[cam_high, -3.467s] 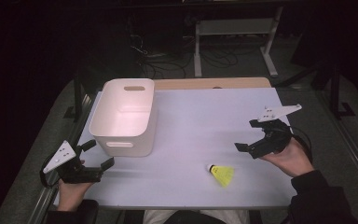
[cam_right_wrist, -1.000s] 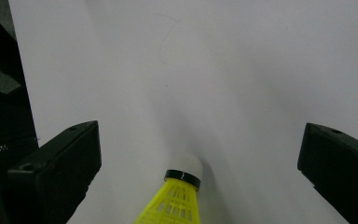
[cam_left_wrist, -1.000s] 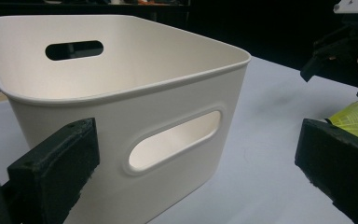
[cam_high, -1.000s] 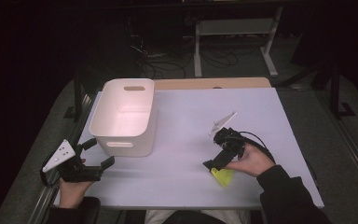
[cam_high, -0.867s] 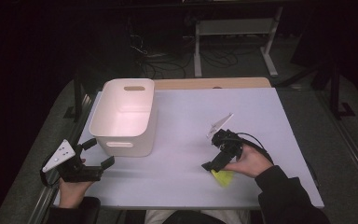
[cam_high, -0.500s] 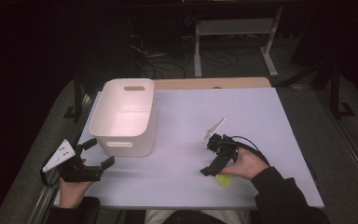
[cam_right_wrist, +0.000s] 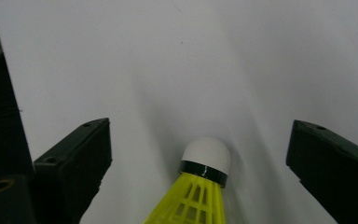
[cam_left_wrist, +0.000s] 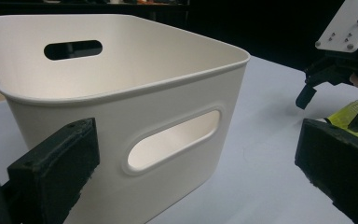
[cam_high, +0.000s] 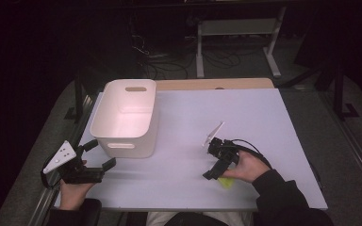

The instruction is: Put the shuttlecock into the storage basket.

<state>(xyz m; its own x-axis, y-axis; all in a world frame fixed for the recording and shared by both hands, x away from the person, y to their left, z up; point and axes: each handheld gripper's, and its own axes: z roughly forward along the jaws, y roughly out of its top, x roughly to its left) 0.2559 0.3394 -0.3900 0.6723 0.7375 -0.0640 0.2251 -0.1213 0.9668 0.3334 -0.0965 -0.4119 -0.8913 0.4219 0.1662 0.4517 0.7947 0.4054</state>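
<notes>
A yellow shuttlecock (cam_right_wrist: 200, 191) with a white cork tip lies on the white table (cam_high: 226, 108) near the front edge. My right gripper (cam_right_wrist: 199, 131) is lowered over it, one jaw on each side of the cork. The jaws have just been closing a little, but wide gaps remain and the pads do not touch the shuttlecock. In the high view the right gripper (cam_high: 217, 175) partly covers the shuttlecock (cam_high: 226, 182). My left gripper (cam_high: 100, 154) rests open at the front left, pointing at the white bin (cam_high: 125, 143). Its own view shows the left gripper (cam_left_wrist: 193, 144), the bin (cam_left_wrist: 121, 93) and the shuttlecock (cam_left_wrist: 349, 116).
The white bin with handle slots stands at the table's left rear and looks empty inside. A wooden strip (cam_high: 212, 84) runs along the far edge. Beyond it lie a dark floor, cables and a metal frame (cam_high: 235, 28).
My right hand has come in from the table's right side to the shuttlecock and sunk down over it. The left hand has stayed where it was.
</notes>
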